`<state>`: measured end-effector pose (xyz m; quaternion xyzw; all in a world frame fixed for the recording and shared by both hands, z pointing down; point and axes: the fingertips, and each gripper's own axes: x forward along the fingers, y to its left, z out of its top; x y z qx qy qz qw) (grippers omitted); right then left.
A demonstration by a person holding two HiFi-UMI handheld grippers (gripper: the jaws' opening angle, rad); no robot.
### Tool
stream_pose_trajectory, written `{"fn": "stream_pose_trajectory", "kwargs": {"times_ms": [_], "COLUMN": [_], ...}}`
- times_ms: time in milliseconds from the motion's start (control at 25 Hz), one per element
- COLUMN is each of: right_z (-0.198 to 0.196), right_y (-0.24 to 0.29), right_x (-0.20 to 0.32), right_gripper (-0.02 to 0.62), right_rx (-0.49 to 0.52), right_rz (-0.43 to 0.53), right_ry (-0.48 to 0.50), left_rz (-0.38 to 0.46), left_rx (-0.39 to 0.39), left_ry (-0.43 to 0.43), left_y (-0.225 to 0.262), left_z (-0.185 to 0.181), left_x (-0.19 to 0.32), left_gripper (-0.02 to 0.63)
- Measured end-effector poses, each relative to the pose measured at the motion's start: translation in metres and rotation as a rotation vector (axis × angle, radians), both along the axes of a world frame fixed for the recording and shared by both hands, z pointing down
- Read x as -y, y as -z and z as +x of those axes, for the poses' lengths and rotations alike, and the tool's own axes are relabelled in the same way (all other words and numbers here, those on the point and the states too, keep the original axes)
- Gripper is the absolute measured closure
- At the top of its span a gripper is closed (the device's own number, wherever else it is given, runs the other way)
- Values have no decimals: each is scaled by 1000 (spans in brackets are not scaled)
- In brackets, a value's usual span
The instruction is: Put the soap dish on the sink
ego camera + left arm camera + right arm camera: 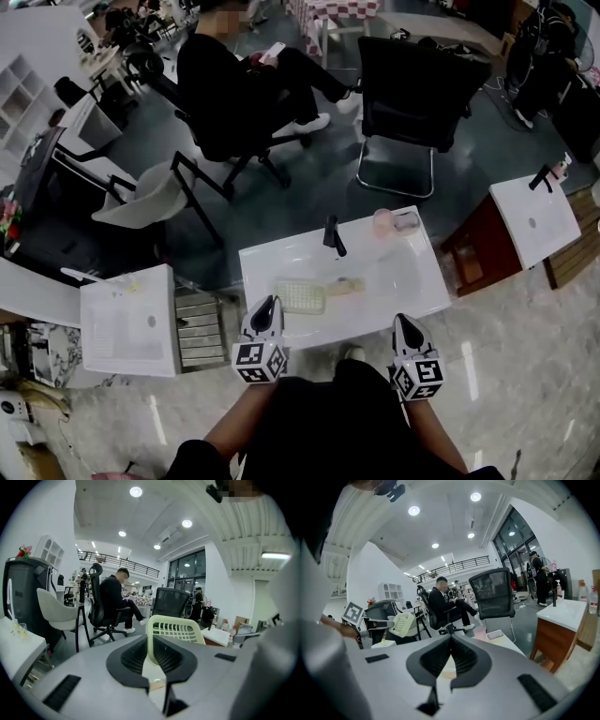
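While the left hand-held gripper (267, 303) clamps the soap dish (300, 296) over the sink (417, 281), right hand-held gripper (402, 322) alongside, jaws together.

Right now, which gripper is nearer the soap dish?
Left. The left gripper is shut on the soap dish at its edge; the right gripper sits apart, off to the dish's right, shut and empty.

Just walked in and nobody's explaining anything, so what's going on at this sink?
A person stands at a white sink with a tool in each hand. The left tool is clamped on a cream slotted soap dish, holding it over the basin near the black tap. The right tool is shut and empty at the sink's front edge. The dish is not yet released.
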<state>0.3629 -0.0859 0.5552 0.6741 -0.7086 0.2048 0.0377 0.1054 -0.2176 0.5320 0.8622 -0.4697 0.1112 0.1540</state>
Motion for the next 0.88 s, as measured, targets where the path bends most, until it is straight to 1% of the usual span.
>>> {"fn": "stream_pose_trajectory", "kwargs": {"times_ms": [120, 200, 280, 320, 440, 600, 880], "right_z": [18, 32, 45, 50, 59, 52, 29], "right_y": [-3, -6, -8, -10, -20, -27, -28], "right_x": [17, 24, 28, 31, 43, 55, 82], "right_gripper": [597, 597, 597, 597, 597, 597, 597], "right_rx": [10, -1, 3, 11, 38, 24, -1], "right_rz": [19, 17, 16, 18, 14, 12, -13], "right_ry": [29, 36, 21, 15, 8, 33, 94], "left_rz": [-25, -74, -127, -140, -157, -185, -279], "left_rx": [1, -43, -99, -112, -110, -90, -89], "left_ry": [72, 141, 203, 227, 281, 324, 392], "left_y": [-6, -14, -20, -22, -30, -51, -102], "left_z": [-2, -6, -13, -16, -23, -33, -47], "left_x": [7, 12, 17, 20, 35, 55, 94], "left_gripper": [566, 566, 566, 566, 566, 566, 566]}}
